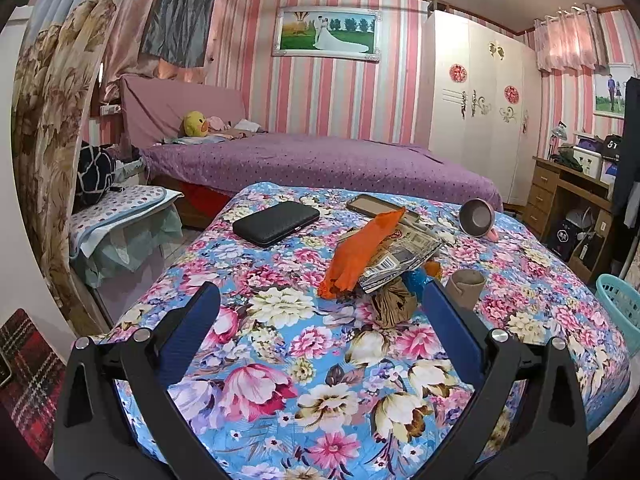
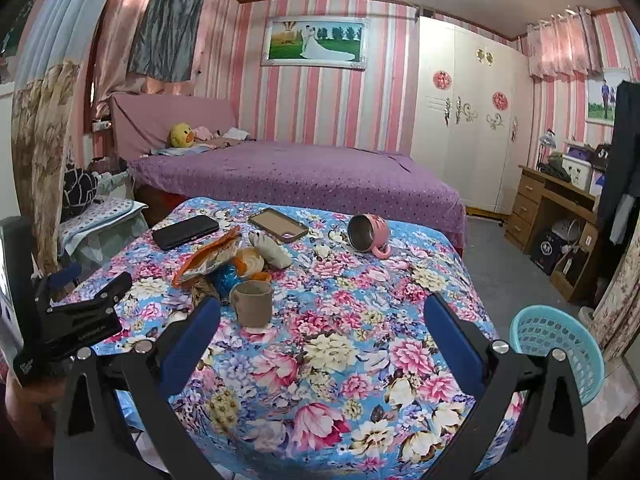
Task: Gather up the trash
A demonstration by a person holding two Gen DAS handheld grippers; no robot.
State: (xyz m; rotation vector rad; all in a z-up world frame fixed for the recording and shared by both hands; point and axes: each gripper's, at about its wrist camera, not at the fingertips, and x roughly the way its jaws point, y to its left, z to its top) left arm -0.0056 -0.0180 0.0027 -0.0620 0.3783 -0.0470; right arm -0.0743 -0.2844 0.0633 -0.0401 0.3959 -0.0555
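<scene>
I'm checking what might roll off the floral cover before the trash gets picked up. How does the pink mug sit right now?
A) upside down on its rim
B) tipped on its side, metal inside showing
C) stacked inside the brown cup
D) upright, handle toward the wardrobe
B: the pink mug lies on its side on the floral cover, its open mouth and shiny metal interior showing, apart from the upright brown cup.
</scene>
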